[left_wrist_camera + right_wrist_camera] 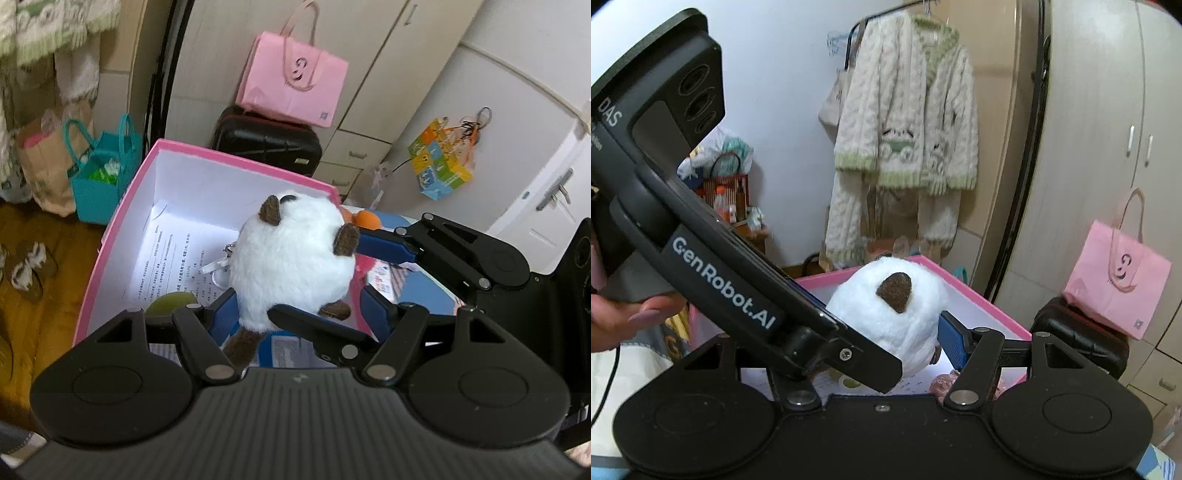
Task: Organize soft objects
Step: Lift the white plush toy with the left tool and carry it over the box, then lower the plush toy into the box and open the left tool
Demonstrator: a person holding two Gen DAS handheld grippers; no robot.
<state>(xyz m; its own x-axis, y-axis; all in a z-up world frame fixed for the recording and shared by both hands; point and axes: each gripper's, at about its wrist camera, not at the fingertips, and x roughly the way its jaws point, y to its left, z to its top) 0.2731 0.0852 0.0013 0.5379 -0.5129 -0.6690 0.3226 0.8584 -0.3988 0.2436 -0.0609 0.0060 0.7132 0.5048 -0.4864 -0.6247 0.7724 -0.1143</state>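
Note:
A round white plush toy (291, 254) with brown ears and paws hangs over the open pink box (110, 236). My left gripper (299, 314) stands with its blue fingers either side of the plush's lower part, wide apart. My right gripper (886, 332) is shut on the plush (894, 314) from the side; its blue finger (384, 247) presses the toy in the left wrist view. The left gripper's body crosses the right wrist view and hides the right gripper's left finger. The box holds printed paper (177, 258) and a green soft object (170, 302).
A pink paper bag (291, 81) sits on a black case (266, 140) behind the box. A teal bag (99, 177) stands on the wooden floor at left. An orange ball (365, 219) and a pink soft thing (945, 384) lie right of the box. A knitted cardigan (905, 147) hangs behind.

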